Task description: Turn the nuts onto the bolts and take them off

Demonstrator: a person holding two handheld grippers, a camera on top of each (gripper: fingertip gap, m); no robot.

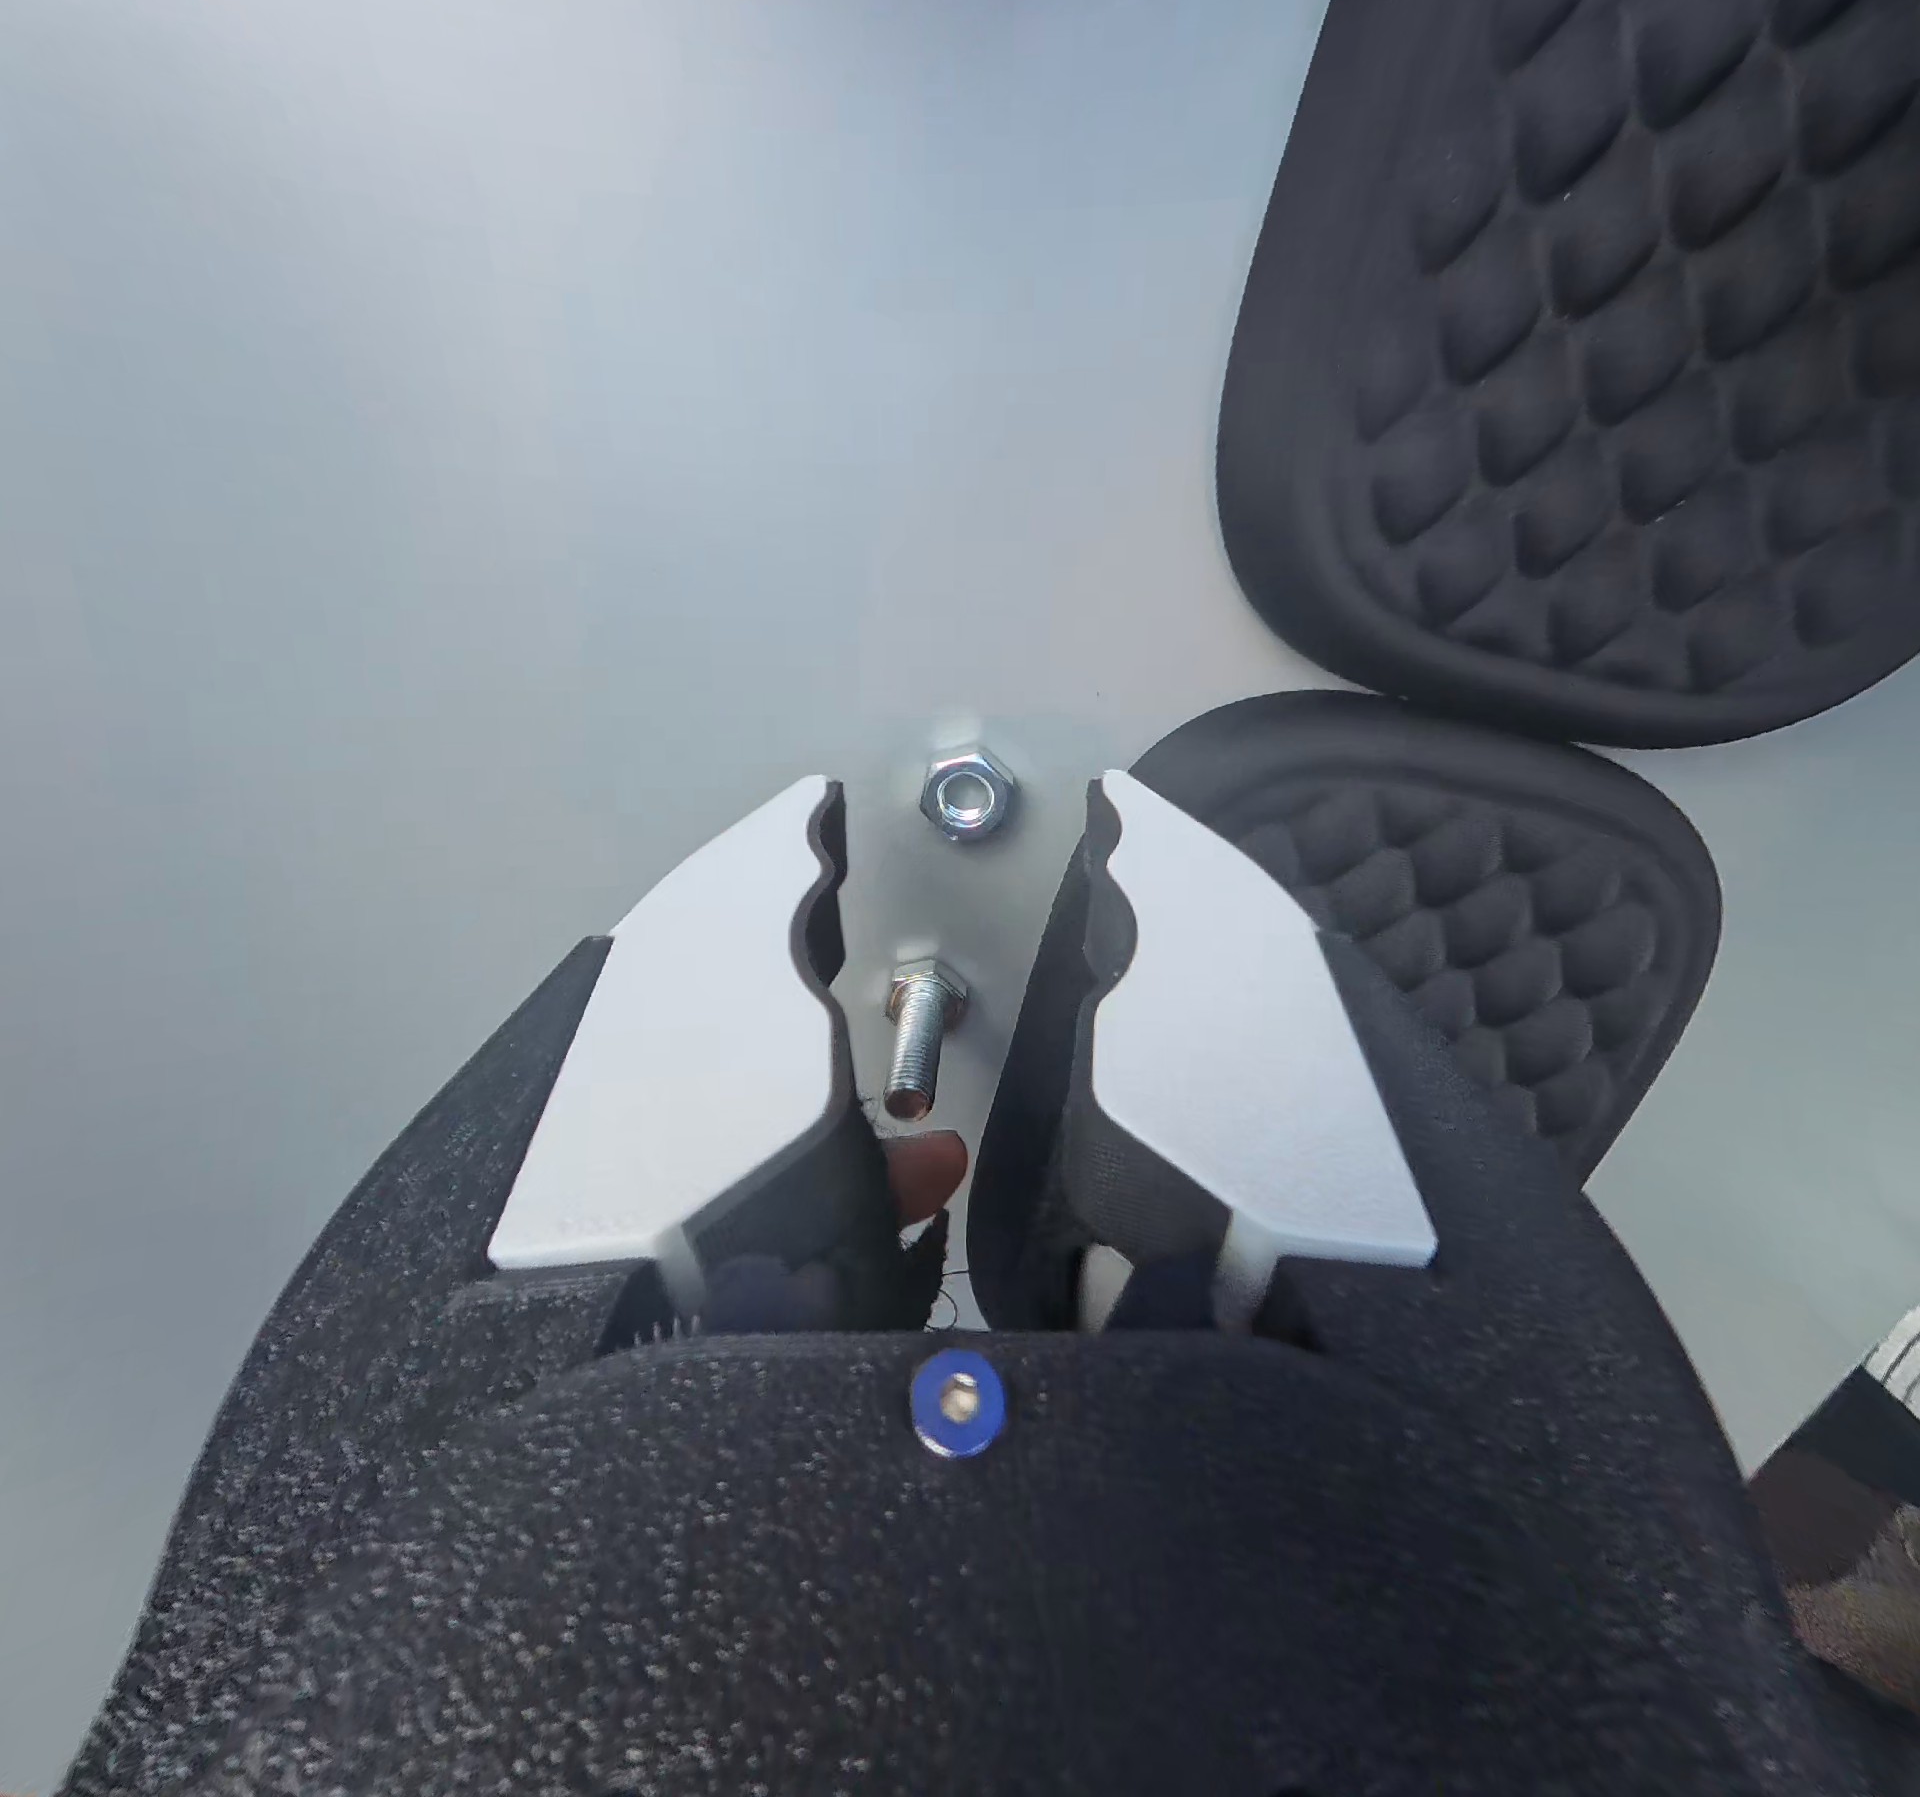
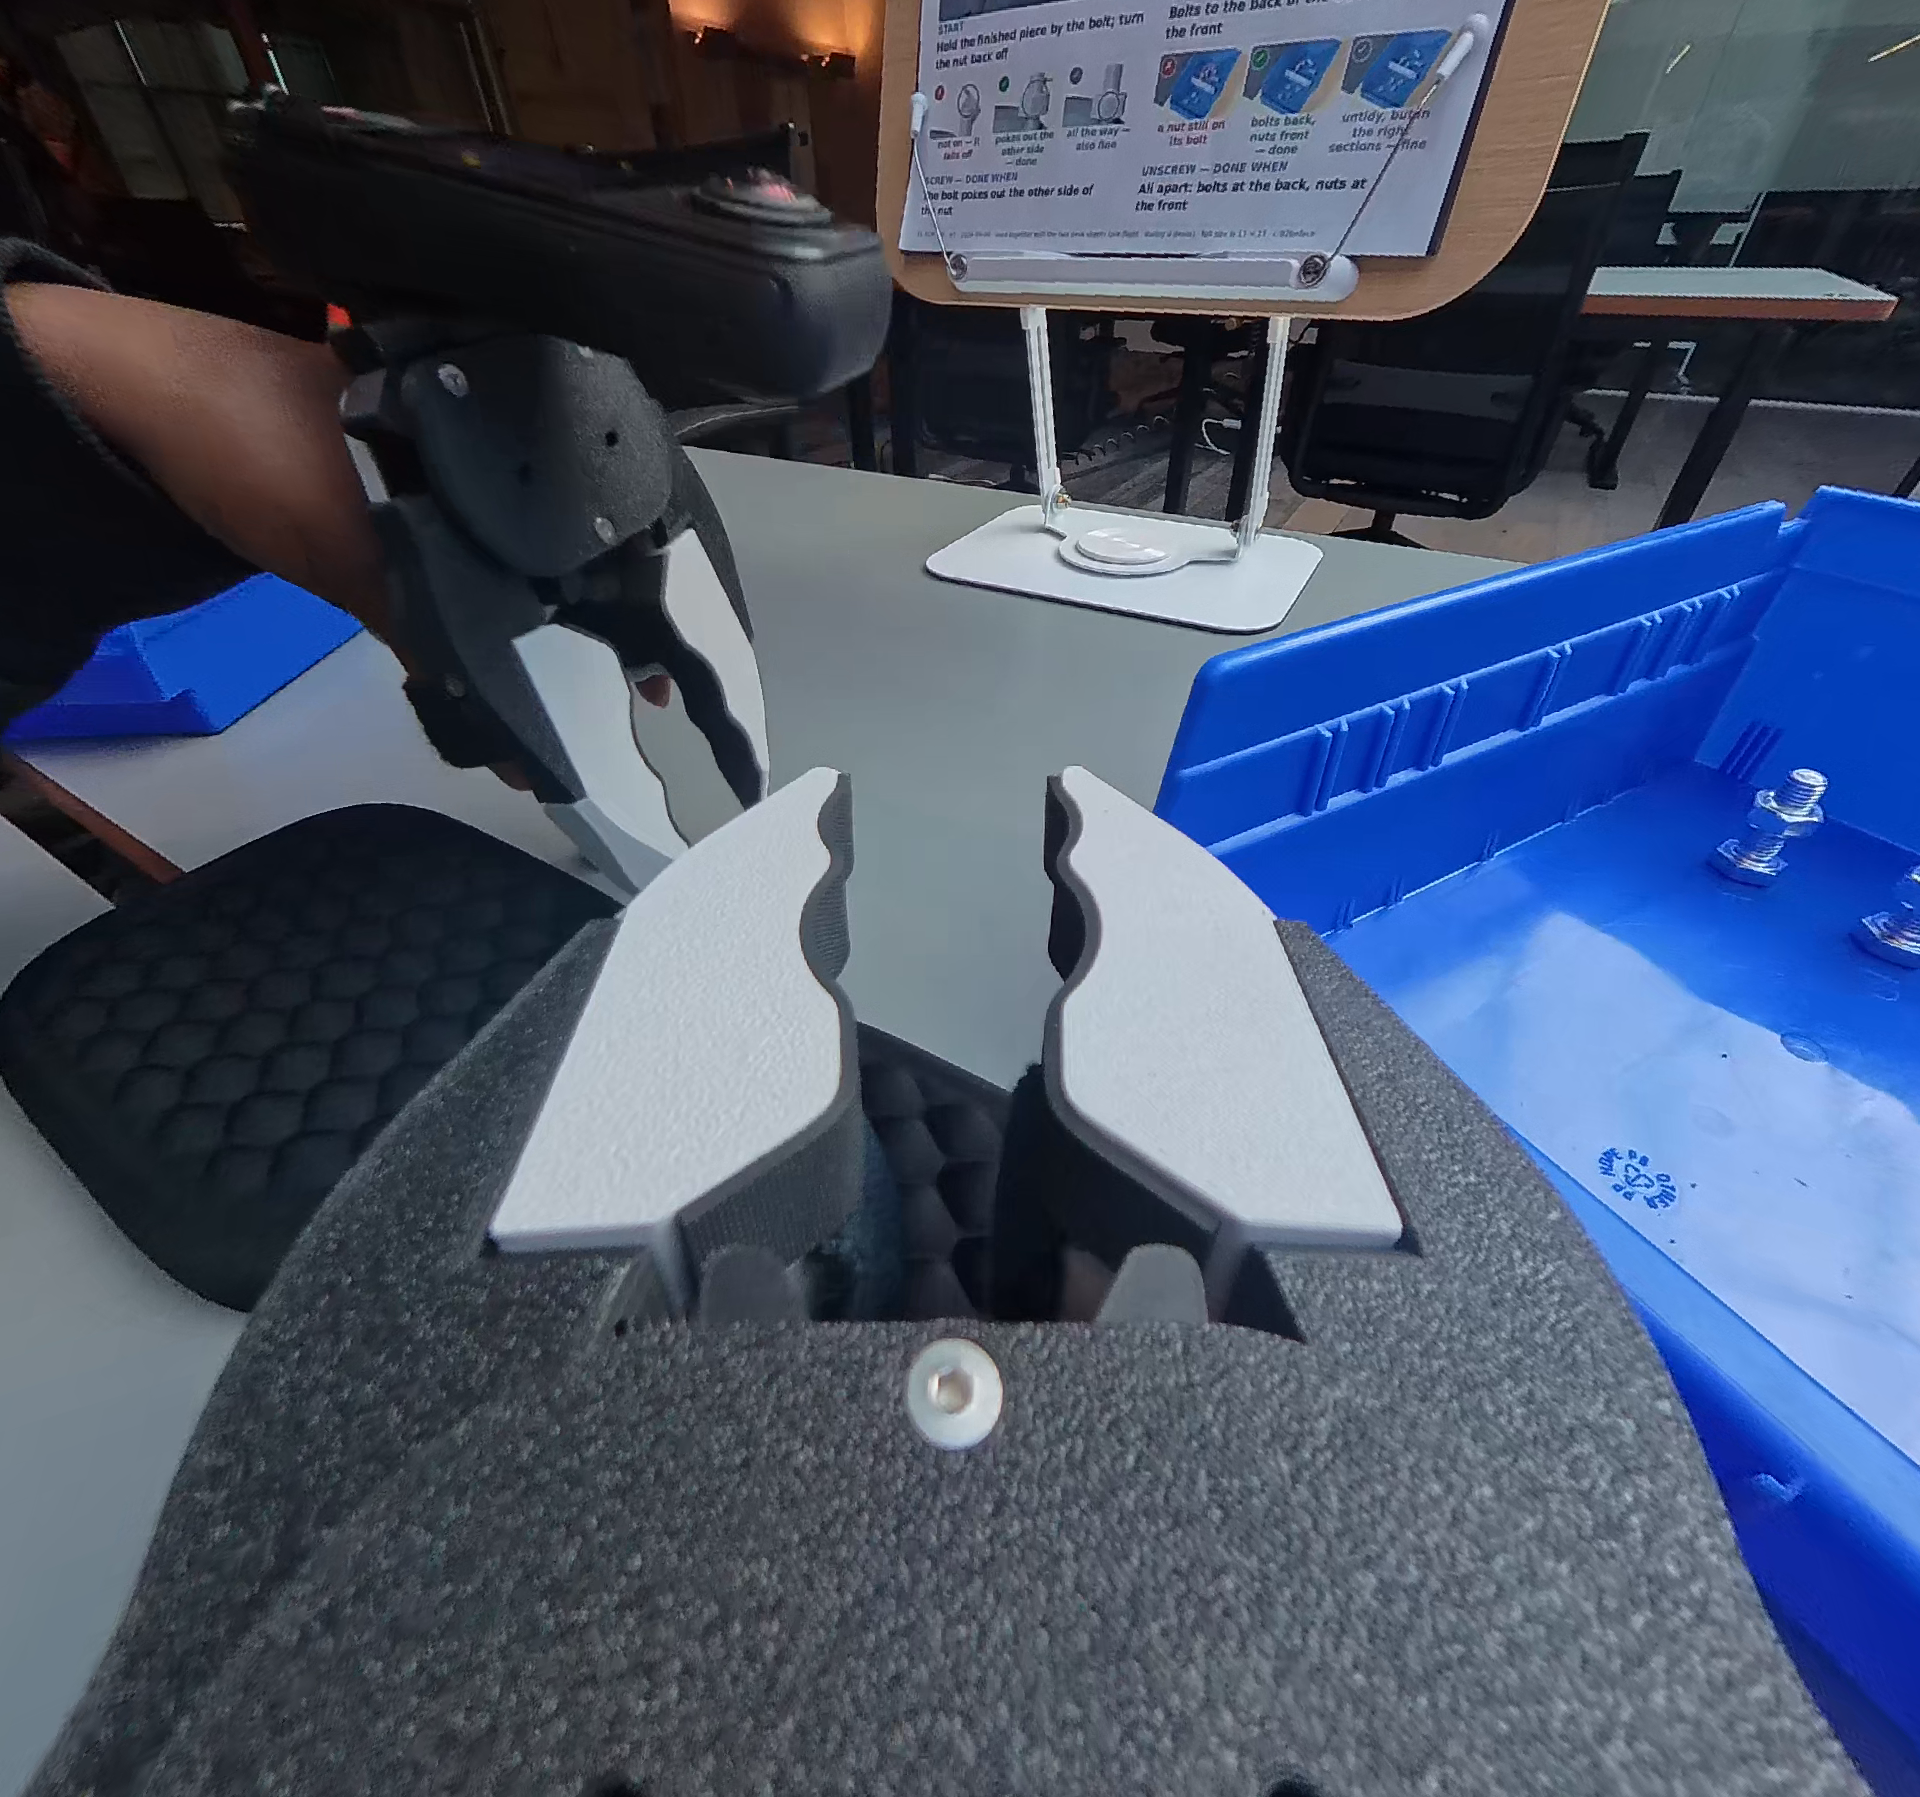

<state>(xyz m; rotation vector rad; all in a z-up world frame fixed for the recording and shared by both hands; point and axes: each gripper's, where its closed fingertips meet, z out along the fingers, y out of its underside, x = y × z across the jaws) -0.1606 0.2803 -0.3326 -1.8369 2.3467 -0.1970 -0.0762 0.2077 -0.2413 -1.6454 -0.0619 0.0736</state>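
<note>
In the left wrist view a silver nut (image 1: 967, 798) lies flat on the pale table. A silver bolt (image 1: 916, 1032) stands on its head just nearer, thread up. My left gripper (image 1: 966, 791) is open, pointing down, its jaws on either side of both parts without touching them. It also shows in the right wrist view (image 2: 665, 833), held by a hand, fingers near the table. My right gripper (image 2: 948, 791) is open and empty, above the table next to a blue bin (image 2: 1455, 708). Bolts with nuts on them (image 2: 1771, 828) stand inside the bin.
Two black dimpled pads lie on the table, one large (image 1: 1621, 293) and one smaller (image 1: 1455, 916), right of the left gripper; one shows in the right view (image 2: 260, 1009). An instruction board on a white stand (image 2: 1132, 563) is at the back. Another blue piece (image 2: 197, 656) sits far left. About 15 cm separates my left fingertips from my right.
</note>
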